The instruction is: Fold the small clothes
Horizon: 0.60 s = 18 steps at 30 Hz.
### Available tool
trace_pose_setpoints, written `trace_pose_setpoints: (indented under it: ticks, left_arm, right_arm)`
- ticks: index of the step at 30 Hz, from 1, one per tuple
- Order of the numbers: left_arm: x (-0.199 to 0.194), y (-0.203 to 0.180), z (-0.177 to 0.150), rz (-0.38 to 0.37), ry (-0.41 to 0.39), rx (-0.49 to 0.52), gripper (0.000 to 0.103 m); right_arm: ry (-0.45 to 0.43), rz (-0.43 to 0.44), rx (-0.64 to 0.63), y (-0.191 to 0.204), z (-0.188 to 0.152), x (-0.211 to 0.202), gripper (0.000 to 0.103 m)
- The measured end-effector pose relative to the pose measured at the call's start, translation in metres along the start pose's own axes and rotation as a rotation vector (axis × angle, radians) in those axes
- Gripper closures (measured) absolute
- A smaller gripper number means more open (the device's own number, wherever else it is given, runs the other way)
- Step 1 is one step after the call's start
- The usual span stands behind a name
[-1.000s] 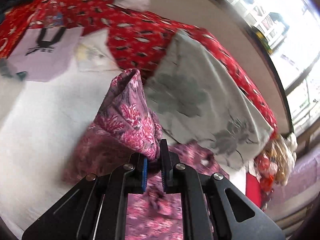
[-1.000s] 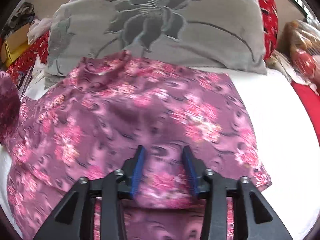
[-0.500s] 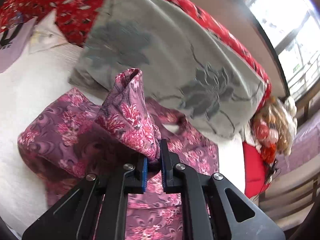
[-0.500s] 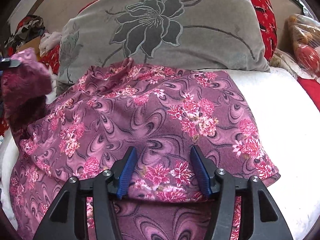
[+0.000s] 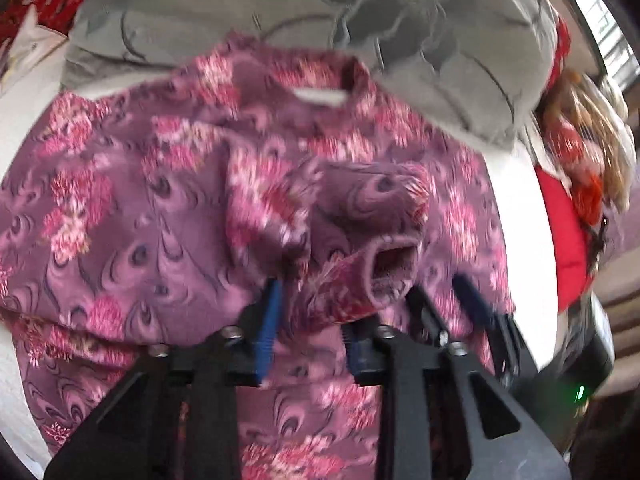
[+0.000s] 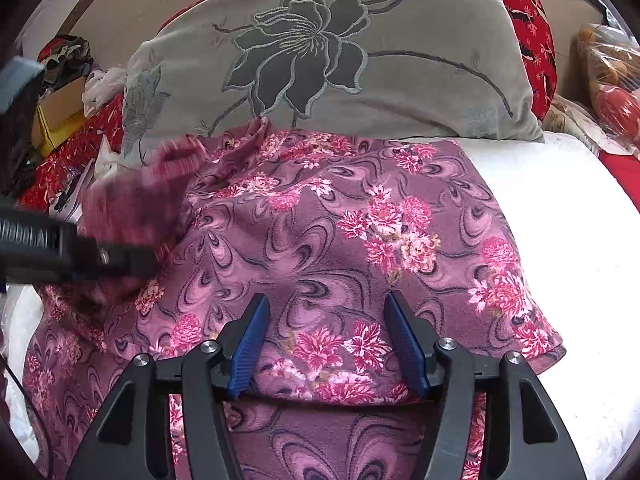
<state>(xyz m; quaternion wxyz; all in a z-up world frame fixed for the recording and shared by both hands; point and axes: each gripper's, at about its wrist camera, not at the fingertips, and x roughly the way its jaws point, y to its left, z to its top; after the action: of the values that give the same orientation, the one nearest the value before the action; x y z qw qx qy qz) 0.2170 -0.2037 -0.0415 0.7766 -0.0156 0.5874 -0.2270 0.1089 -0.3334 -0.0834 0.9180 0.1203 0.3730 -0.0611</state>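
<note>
Floral top (image 6: 320, 240) lies spread on the white bed (image 6: 560, 220) below the grey pillow (image 6: 320, 40), its sleeve (image 5: 352, 216) folded across the body. Left gripper (image 5: 308, 320) jaws apart around the cuff; right gripper (image 6: 326, 344) jaws apart over the hem. Next, likely the other side's fold.

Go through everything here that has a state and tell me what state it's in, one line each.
left gripper: open, sleeve cuff lying loose between its fingers
right gripper: open, poised over the garment's lower part
floral garment: spread flat on the white bed, partly folded
sleeve: folded across the garment's front, bunched
grey pillow: propped behind the garment's collar
</note>
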Motion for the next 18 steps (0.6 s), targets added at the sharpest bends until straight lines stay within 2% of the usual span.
trace_pose_setpoints:
  ticks: [3, 4, 5, 6, 7, 9, 12, 14, 16, 18]
  left_arm:
    - [-0.026, 0.02, -0.016, -0.086, -0.01, -0.017, 0.072]
    - [-0.034, 0.029, -0.02, -0.111, -0.023, -0.037, 0.067]
    - [-0.048, 0.046, -0.026, -0.139, -0.051, -0.078, 0.058]
    - [-0.056, 0.059, -0.029, -0.147, -0.068, -0.106, 0.055]
    - [-0.069, 0.086, -0.036, -0.163, -0.101, -0.165, 0.053]
    - [-0.078, 0.115, -0.04, -0.168, -0.117, -0.222, 0.053]
    - [-0.076, 0.171, -0.047, -0.179, -0.119, -0.371, 0.053]
    - [-0.066, 0.187, -0.05, -0.21, -0.105, -0.437, 0.053]
    - [-0.053, 0.2, -0.055, -0.259, -0.086, -0.502, 0.053]
    - [-0.048, 0.202, -0.06, -0.282, -0.093, -0.521, 0.053]
  right_arm:
    - [0.002, -0.001, -0.002, 0.001, 0.0, 0.0, 0.039]
    - [0.005, 0.001, -0.003, 0.001, 0.001, 0.0, 0.039]
    - [0.009, 0.002, -0.003, 0.001, 0.001, 0.0, 0.039]
    - [0.014, 0.005, -0.002, 0.001, 0.003, 0.001, 0.038]
    - [0.028, 0.016, 0.004, 0.0, 0.005, 0.0, 0.037]
    - [0.052, 0.038, 0.046, -0.005, 0.01, -0.002, 0.038]
    - [0.058, 0.158, 0.308, -0.027, 0.015, -0.013, 0.036]
    - [0.048, 0.253, 0.47, -0.035, 0.014, -0.015, 0.036]
    - [0.076, 0.323, 0.534, -0.031, 0.015, -0.008, 0.036]
    - [0.118, 0.345, 0.524, -0.014, 0.021, 0.003, 0.036]
